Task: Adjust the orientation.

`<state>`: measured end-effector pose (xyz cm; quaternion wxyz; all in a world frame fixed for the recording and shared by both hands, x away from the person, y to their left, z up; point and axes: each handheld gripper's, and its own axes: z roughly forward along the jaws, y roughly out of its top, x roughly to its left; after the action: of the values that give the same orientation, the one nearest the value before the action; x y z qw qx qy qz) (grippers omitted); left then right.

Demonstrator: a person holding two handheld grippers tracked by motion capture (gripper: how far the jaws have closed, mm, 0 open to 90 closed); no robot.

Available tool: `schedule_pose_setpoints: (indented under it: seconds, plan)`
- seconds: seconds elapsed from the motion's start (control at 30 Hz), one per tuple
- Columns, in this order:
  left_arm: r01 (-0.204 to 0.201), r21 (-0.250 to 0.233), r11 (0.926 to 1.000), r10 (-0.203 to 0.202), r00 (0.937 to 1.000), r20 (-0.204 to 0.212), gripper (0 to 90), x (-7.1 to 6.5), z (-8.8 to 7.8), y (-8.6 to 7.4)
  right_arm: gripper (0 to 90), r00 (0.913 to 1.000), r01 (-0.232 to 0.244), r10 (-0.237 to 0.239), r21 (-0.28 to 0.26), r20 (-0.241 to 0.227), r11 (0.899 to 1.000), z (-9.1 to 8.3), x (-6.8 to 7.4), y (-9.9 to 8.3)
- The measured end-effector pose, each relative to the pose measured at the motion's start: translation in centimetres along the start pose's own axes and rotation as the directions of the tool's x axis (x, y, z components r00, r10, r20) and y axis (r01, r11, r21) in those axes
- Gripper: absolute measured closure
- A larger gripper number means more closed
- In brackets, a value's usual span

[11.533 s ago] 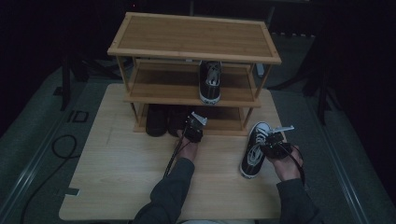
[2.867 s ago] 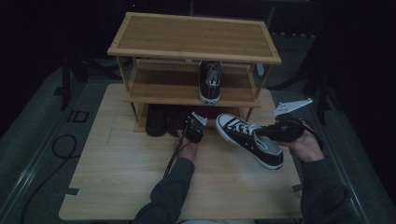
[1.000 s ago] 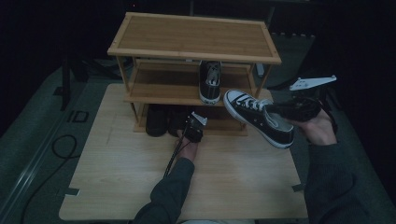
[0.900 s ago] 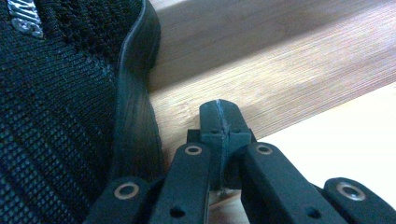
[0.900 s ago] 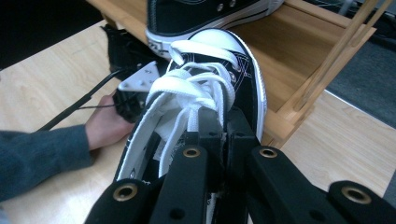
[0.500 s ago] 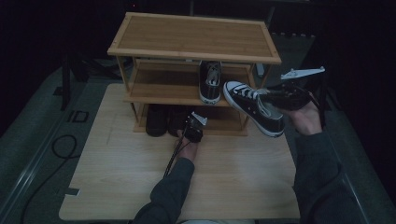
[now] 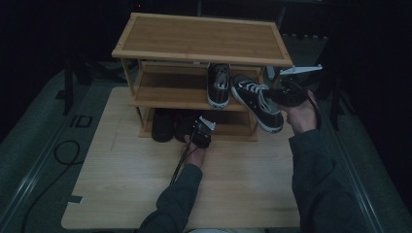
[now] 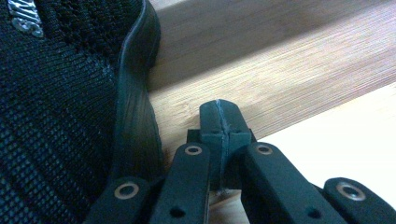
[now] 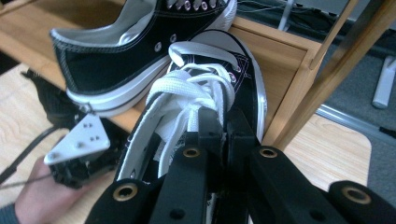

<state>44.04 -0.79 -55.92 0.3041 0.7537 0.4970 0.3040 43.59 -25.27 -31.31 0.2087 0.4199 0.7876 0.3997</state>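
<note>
Right gripper view: the right gripper (image 9: 219, 123) is pinching the sneaker (image 9: 205, 93) at its heel collar, jaws pressed together on the rim, toe pointing at the middle shelf (image 9: 285, 46) of the shoe rack (image 7: 201, 36). High view is showing that sneaker (image 7: 257, 99) hanging in the air at the shelf's right end, tilted, just beside its mate (image 7: 218, 85), which is already standing on that shelf.

Risks, as judged:
- The toe is heading close to the rack's right post (image 9: 322, 79); a knock there could twist the shoe out of the thin pinch.
- The mate is sitting close; a push from the incoming toe could shove it askew or off the back.
- The grip is holding one edge only, so the shoe could swing or drop short of the shelf.

Left gripper (image 8: 219, 121): jaws pressed together on nothing, resting at the bottom shelf edge (image 8: 280, 79) beside a black mesh shoe (image 8: 60, 102).

Rack contents: top shelf bare; middle shelf holding one sneaker; bottom shelf holding dark shoes (image 7: 170, 126) at the left.
</note>
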Motion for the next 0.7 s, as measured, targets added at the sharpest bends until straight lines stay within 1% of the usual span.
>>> schedule_pose_setpoints:
  seconds: [0.1,0.23,0.4,0.43,0.47,0.5,0.57,0.6,0.67,0.7]
  plan:
    - [-0.003,0.003,1.0000,0.003,1.0000,0.000,90.0,0.0,0.0,0.0,88.2,0.9997,-0.026,0.026,-0.011,0.003,1.000,0.6,-0.1,0.1]
    - [-0.003,0.003,1.0000,0.003,1.0000,0.000,90.0,0.0,0.0,0.0,88.1,0.9988,-0.048,0.048,-0.025,0.012,0.999,1.2,0.0,0.2]
    - [-0.005,0.004,1.0000,0.005,1.0000,-0.001,90.0,0.0,0.0,0.0,87.9,0.9966,-0.062,0.064,-0.039,0.052,0.997,1.5,0.2,0.1]
    - [-0.005,0.004,1.0000,0.005,1.0000,-0.001,90.0,0.0,0.0,0.0,87.7,0.9964,-0.065,0.067,-0.038,0.052,0.997,1.5,0.2,0.0]
    - [0.008,-0.007,0.9999,-0.008,1.0000,-0.001,90.0,-0.1,0.0,0.0,87.2,0.9965,-0.066,0.068,-0.038,0.049,0.997,1.5,0.2,-0.1]
    - [0.006,-0.005,1.0000,-0.006,1.0000,-0.002,90.0,0.0,0.0,0.0,86.4,0.9967,-0.065,0.066,-0.037,0.046,0.997,1.5,0.1,-0.1]
    - [0.005,-0.006,1.0000,-0.005,1.0000,-0.002,90.0,-0.1,0.0,0.0,82.9,0.9975,-0.048,0.050,-0.027,0.050,0.998,1.4,-0.1,-0.1]
    - [0.006,-0.006,1.0000,-0.006,1.0000,-0.002,90.0,-0.1,0.0,0.0,79.9,0.9974,-0.050,0.051,-0.027,0.050,0.998,1.4,-0.2,-0.2]
    - [0.005,-0.006,1.0000,-0.005,1.0000,-0.002,90.0,-0.1,0.0,0.0,75.1,0.9983,-0.056,0.056,-0.032,0.016,0.998,1.2,-0.4,-0.2]
    - [0.006,-0.006,1.0000,-0.006,1.0000,-0.002,90.0,-0.1,0.0,0.0,73.2,0.9980,-0.063,0.063,-0.031,0.007,0.998,1.1,-0.5,-0.2]
